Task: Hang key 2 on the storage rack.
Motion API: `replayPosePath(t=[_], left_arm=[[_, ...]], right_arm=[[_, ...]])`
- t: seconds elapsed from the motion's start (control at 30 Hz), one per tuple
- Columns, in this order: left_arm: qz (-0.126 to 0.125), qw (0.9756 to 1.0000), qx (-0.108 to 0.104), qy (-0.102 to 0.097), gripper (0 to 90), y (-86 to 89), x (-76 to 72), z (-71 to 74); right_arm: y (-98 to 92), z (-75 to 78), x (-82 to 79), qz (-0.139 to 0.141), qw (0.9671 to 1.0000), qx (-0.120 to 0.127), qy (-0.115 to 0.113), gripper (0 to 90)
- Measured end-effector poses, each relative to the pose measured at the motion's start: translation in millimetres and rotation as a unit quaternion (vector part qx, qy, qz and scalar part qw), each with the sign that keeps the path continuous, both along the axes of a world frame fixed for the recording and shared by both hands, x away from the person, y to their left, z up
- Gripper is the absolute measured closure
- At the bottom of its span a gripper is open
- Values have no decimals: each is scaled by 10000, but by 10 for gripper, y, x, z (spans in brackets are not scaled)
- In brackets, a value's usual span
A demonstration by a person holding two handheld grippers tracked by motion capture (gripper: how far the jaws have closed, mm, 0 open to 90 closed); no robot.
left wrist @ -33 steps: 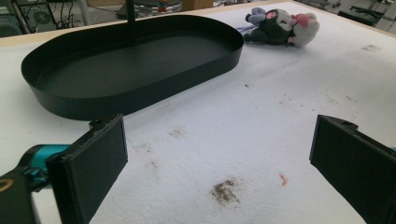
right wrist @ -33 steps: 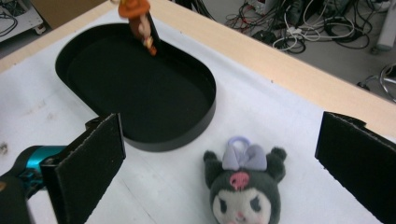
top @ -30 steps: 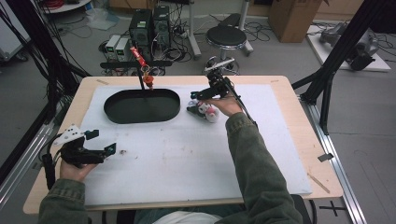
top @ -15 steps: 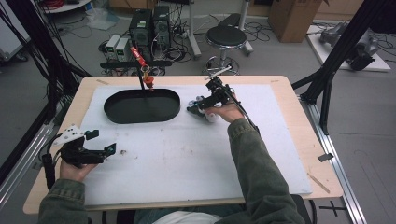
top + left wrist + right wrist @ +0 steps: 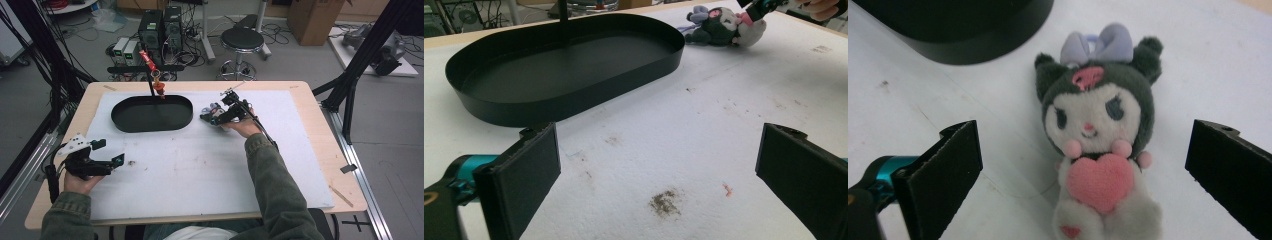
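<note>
Right gripper (image 5: 211, 116): out over the far middle of the table, just right of the tray, jaws spread wide with nothing clamped; in the right gripper view (image 5: 1083, 165), one jaw on each side of the toy, neither touching it.
Plush toy (image 5: 1100, 145): flat on its back on the white mat, between those spread jaws; dark hood, white face, lilac bow on top, pink heart on the chest; from the left gripper view (image 5: 724, 30), lying just beyond the tray's right end; in the high view (image 5: 210, 111), mostly covered by the gripper.
Left gripper (image 5: 116, 160): low at the near left corner, held in the left hand (image 5: 75, 175), jaws well apart and empty; in the left gripper view (image 5: 659, 175), bare stained mat between them.
Tray (image 5: 150, 122): black, oval, shallow wall, sitting on the far left part of the mat; seen empty in the left gripper view (image 5: 549, 105).
Mat (image 5: 200, 170): white sheet over most of the wooden table (image 5: 320, 115), speckled with small brown and reddish marks near the left gripper.
Stand (image 5: 152, 82): thin dark post rising at the tray's far edge, red and orange pieces near its top.
Right hand (image 5: 240, 125): gripping the tool from behind, green sleeve running back toward the near edge.
</note>
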State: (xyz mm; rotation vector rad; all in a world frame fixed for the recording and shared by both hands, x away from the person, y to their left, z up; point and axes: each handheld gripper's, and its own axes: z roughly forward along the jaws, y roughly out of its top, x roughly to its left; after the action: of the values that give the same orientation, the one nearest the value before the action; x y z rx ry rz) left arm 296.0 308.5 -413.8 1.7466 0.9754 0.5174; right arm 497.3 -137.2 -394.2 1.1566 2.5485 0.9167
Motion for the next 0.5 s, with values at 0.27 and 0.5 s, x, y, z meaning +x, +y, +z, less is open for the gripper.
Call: replayPosePath(t=[0.27, 0.5], left_arm=[[-8, 10000, 11, 2, 45, -1, 0, -1], [-5, 10000, 20, 17, 45, -1, -1, -3]], right_arm=[[-77, -190, 28, 27, 9997, -134, 197, 178], [-57, -241, 11, 104, 9991, -410, 75, 364]])
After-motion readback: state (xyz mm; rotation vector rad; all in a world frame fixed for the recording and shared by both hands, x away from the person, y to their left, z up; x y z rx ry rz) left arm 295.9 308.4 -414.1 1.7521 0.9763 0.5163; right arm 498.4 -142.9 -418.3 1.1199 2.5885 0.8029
